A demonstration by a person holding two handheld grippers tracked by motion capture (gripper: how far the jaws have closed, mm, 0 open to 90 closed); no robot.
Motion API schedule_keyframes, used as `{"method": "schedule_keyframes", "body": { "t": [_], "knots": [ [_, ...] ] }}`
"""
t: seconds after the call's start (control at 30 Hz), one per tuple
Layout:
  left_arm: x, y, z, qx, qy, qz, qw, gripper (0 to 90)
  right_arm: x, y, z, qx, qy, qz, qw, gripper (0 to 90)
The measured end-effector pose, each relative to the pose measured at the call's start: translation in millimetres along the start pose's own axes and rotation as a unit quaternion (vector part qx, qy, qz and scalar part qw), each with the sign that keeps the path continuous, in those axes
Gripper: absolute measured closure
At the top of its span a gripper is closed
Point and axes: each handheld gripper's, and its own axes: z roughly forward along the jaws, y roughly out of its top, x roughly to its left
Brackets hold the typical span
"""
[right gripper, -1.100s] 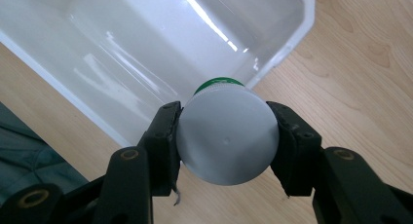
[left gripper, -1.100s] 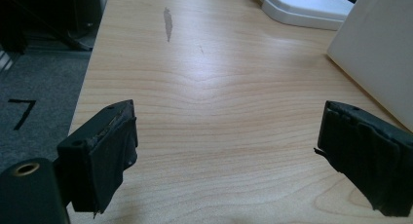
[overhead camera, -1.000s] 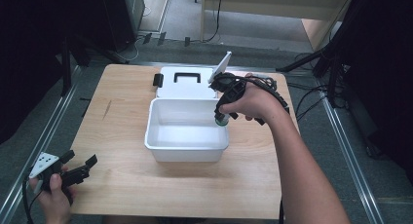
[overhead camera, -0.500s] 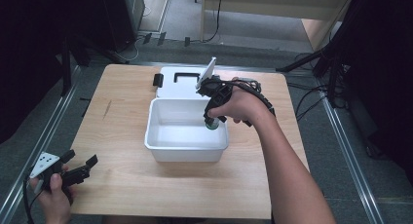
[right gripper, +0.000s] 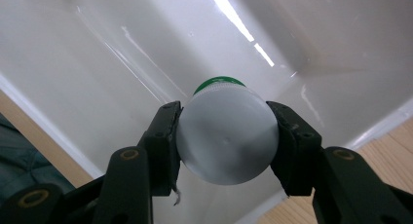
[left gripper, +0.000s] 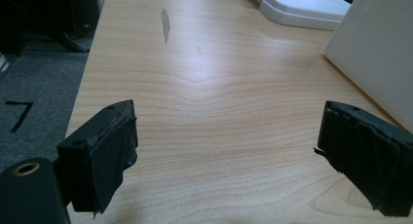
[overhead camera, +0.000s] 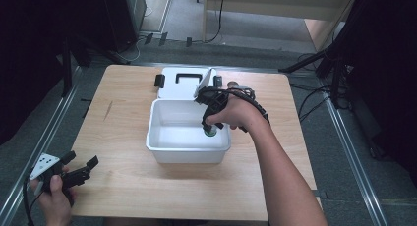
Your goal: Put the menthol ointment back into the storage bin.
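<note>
The right tool [right gripper: 224, 151] pinches a small white bottle [right gripper: 226, 139] with a green cap across its round body, one jaw on each side, and holds it inside the white tub [overhead camera: 167, 152] near the tub's right wall. In the right gripper view the flat white base faces the camera and the green cap sits at the far end, so the bottle's long axis runs along the line of the jaws, cap leading down toward the tub floor; from the high view the tool is tipped steeply downward, which puts that axis close to upright with the cap lowest, though the exact tilt is hard to read. The step in hand looks like placing the bottle in the tub. To do it well, lower until the cap end is touching or just above the floor before spreading the jaws, keep clear of the near wall, and expect a round bottle released cap-down to topple and roll, so laying it on its side first may be steadier. The lid [overhead camera: 179, 83] lies on the bench [overhead camera: 123, 186] just behind the tub. The left tool [left gripper: 229, 151] rests low at the bench's near left corner, jaws spread wide and holding nothing.
</note>
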Motion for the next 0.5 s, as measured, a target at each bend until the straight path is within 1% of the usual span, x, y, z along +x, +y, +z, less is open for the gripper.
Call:
{"method": "schedule_keyframes", "body": {
  "t": [0.37, 0.5],
  "knots": [
    [0.1, 0.0, 0.1, -0.001, 0.0, 0.0, 1.0, 8.2, 1.7, 1.7, 24.8, 0.01, 0.004, -0.004, 0.9999, 50.9],
    [0.2, -0.1, 0.3, -0.003, 0.0, -0.001, 1.0, 8.2, 2.3, 2.8, 34.9, 0.015, 0.01, -0.002, 0.9998, 50.9]
  ]
}}
